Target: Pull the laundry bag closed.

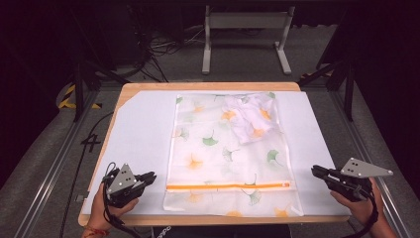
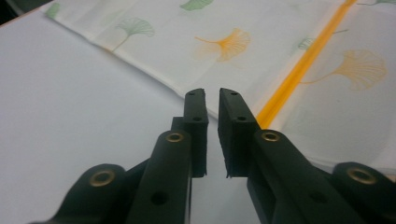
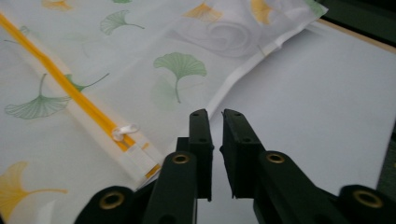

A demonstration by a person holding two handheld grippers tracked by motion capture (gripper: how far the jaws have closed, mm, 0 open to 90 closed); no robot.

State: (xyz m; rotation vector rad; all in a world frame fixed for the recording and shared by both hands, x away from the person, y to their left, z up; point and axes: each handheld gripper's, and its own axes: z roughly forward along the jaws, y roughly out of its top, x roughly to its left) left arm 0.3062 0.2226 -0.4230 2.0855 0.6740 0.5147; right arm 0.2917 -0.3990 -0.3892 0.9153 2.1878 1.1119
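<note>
White garment [image 1: 251, 118] shows blurred through the leaf-print bag [image 1: 218, 148].

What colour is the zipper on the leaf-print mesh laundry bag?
Orange: the zipper runs across the laundry bag near its close end, clearest in the right gripper view.

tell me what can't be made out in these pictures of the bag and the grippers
- What the crumpled white thing inside the bag is: high view, veiled by the bag's fabric.
- The zip pull's shape: right gripper view, too small.
- The zip's far end: left gripper view, cut off by the top edge.
</note>
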